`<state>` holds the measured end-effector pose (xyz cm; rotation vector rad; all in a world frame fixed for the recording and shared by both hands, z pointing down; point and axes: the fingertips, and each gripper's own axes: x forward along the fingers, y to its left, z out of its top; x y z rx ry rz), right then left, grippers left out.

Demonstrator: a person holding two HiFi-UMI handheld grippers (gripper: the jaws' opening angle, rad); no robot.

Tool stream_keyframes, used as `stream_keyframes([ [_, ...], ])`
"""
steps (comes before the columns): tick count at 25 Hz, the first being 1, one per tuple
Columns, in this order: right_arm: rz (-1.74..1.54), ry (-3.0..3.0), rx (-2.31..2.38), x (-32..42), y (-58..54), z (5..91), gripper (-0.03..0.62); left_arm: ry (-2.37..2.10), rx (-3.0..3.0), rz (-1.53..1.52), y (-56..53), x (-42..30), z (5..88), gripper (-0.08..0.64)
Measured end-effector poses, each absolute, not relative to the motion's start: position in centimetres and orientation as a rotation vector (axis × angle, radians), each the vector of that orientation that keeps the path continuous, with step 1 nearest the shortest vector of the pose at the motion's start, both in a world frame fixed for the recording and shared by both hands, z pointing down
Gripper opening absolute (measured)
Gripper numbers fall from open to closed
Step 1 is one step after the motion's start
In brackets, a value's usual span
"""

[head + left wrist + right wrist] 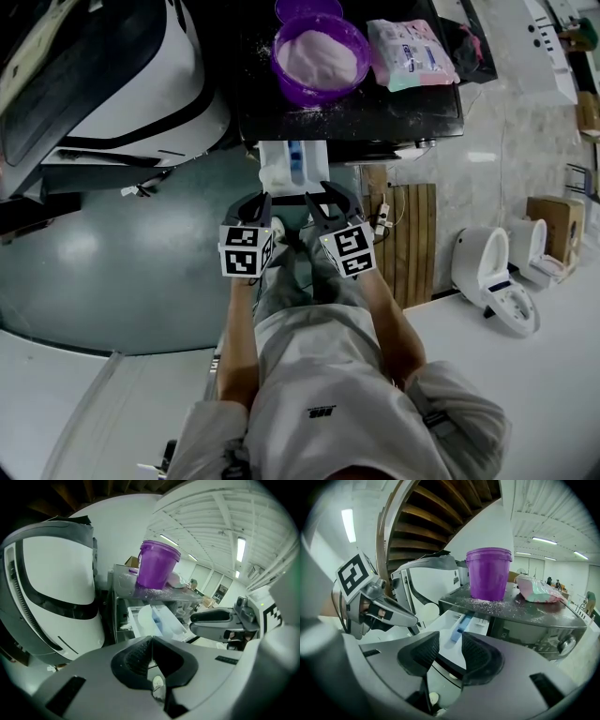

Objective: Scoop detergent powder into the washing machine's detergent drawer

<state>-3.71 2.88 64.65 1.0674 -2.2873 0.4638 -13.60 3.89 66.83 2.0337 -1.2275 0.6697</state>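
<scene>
A purple bucket (319,58) of white powder stands on the dark washing machine top (394,112), with a pink detergent bag (410,53) beside it. Below them the white detergent drawer (292,164) with a blue insert is pulled out. My left gripper (251,204) hangs just in front of the drawer, shut on nothing. My right gripper (328,195) is beside it, its jaws a little apart and empty. The left gripper view shows the bucket (157,566) above the drawer (161,620). The right gripper view shows the bucket (489,573), the bag (539,590) and the drawer (454,630).
A big white machine with a dark open door (122,66) stands to the left. A wooden slat panel (412,239) and a power strip (382,220) are right of the drawer. Toilets (487,272) and a cardboard box (558,225) stand further right. Powder is spilled on the machine top.
</scene>
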Motion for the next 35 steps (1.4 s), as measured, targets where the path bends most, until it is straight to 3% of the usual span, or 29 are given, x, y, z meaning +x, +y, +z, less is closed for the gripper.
stream_keyframes([
  [17, 0.485, -2.275, 1.079, -3.06, 3.12, 65.08, 0.149, -1.39, 2.083, 1.199, 3.27, -13.55, 67.54, 0.017],
  [35, 0.498, -2.293, 1.079, -3.05, 2.72, 65.04, 0.149, -1.395, 2.11, 1.313, 3.18, -12.89, 67.75, 0.017],
])
